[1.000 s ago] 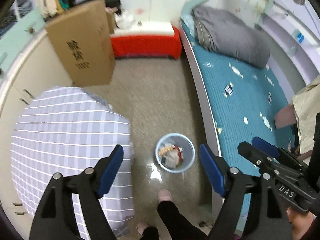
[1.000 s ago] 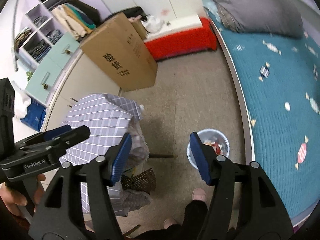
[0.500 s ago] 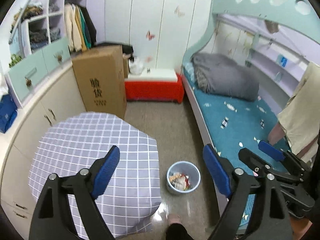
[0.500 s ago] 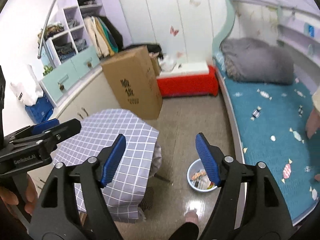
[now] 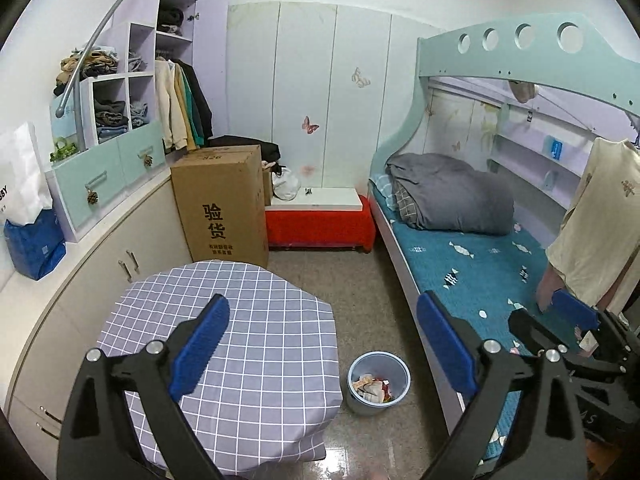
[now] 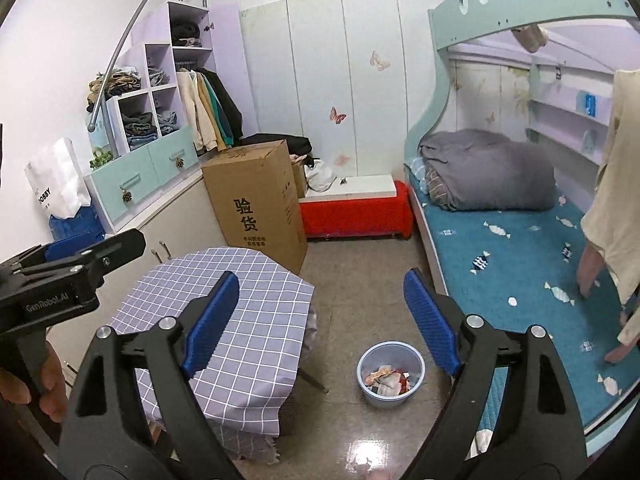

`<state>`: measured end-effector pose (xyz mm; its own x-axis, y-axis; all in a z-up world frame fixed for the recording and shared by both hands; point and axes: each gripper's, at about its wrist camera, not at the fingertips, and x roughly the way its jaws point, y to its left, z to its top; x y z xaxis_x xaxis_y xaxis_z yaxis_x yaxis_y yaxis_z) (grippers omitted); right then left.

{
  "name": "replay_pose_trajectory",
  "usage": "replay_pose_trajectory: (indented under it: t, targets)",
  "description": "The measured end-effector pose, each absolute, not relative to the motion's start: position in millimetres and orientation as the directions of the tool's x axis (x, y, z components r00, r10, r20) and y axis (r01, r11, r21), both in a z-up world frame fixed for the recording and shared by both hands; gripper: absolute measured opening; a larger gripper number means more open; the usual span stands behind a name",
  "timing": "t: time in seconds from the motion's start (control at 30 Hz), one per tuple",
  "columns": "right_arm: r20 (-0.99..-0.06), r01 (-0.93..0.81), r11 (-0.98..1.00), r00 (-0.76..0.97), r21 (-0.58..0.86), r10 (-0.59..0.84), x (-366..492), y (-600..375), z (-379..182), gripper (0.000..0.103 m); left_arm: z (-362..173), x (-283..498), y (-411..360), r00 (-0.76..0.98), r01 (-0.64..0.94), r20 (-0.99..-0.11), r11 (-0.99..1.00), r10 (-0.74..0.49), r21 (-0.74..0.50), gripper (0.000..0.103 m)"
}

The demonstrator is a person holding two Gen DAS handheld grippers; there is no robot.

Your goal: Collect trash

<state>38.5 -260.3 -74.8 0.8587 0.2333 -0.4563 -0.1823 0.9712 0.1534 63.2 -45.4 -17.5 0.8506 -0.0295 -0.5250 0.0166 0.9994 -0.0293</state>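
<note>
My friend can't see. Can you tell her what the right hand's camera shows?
The open, empty right gripper points into a bedroom, above a blue trash bin full of wrappers on the floor. A checkered table is left of the bin, a blue bed on the right.

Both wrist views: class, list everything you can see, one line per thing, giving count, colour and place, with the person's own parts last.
bin: one, pale blue, on the floor between table and bed, wrappers inside
table: one, lilac checked cloth, left of the bin
cardboard box: one, brown, behind the table
bench: one, red with white top, by the far wall
duvet: one, grey, bundled on the teal lower bunk
left gripper: one, black with blue pads, open, empty
right gripper: one, same colours, open, empty
</note>
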Motion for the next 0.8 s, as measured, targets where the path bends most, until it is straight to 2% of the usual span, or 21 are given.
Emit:
replay_pose_trajectory:
  t: [0.8]
  targets:
    - [-0.458,-0.218,0.969,0.854,0.118,0.248,21,-267,-75,0.088,-18,48,-65,0.842,0.014,-0.539,1.0,-0.019,-0.013,0.093]
